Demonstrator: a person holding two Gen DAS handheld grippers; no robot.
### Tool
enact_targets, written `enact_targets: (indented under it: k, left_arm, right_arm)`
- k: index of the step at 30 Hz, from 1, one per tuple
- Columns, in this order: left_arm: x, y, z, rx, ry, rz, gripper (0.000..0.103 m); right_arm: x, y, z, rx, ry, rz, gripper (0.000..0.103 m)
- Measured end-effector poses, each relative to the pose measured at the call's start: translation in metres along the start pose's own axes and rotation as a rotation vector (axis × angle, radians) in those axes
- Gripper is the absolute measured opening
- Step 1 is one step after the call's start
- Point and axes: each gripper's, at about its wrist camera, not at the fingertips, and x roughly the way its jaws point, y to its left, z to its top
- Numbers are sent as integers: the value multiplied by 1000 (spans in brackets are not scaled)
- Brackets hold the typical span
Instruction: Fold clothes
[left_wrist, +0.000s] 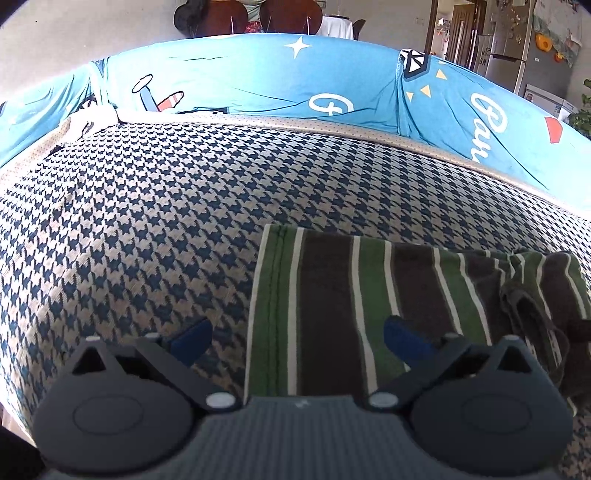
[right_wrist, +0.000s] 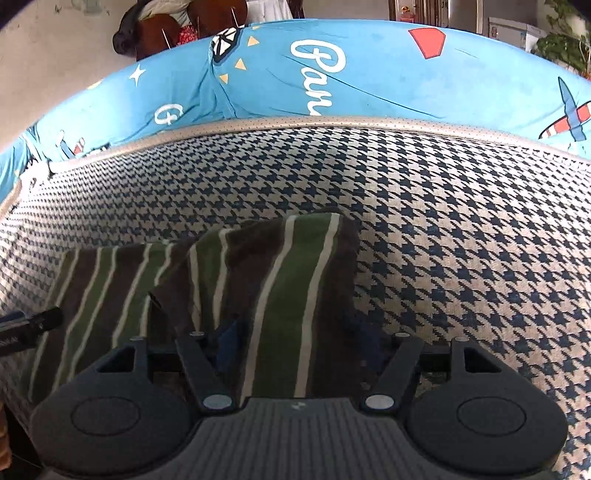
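Note:
A folded garment (left_wrist: 369, 295) with green, dark brown and white stripes lies on the houndstooth seat cover (left_wrist: 147, 221). My left gripper (left_wrist: 299, 338) is open and straddles its left hem: one blue fingertip (left_wrist: 195, 338) is over the seat, the other over the stripes. In the right wrist view the garment (right_wrist: 288, 277) rises in a thick fold that runs between the fingers of my right gripper (right_wrist: 297, 341). The jaws stand wide and the left blue fingertip (right_wrist: 229, 343) sits beside the cloth, not pressing it. The right fingertip is in the fold's shadow.
A blue cartoon-print cover (left_wrist: 258, 81) drapes the sofa back behind the seat, past a beige piped edge (right_wrist: 295, 123). Bare houndstooth seat (right_wrist: 480, 258) stretches right of the garment. Wooden chairs (left_wrist: 221, 14) and a refrigerator (left_wrist: 509, 48) stand beyond. A dark tool tip (right_wrist: 33, 323) pokes in at the left.

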Motion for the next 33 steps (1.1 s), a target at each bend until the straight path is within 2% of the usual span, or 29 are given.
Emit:
enact_targets:
  k: [5,11,17,19,24,27,33]
  left_arm:
    - [1,-5,-1,9,-3,-14,103]
    - [2,-6,-2,10,-8,-21,103]
    - [6,-5,-3,-7,11,-32,103]
    - [5,-6,-4,1,2,-31,103]
    - [1,-5,-4,6,-20,-23,103]
    - [0,-5,-4,5,-30,-23,103]
    - [-3,-6,-7,30,-44,-16,103]
  right_arm:
    - [4,-10,-4,30,7,-27,56]
    - [-6,-24,3,81,-25,-102,56]
    - [0,-26,-3,31,12,-87,58]
    - [-7,-27,-3,27,-9,-81,59]
    - [-42,-32,-10,22,-131,-42,59]
    - [-58,-24,-14,-26,-214,-9,48]
    - [-61,-2,-26,-83,-218,118,40]
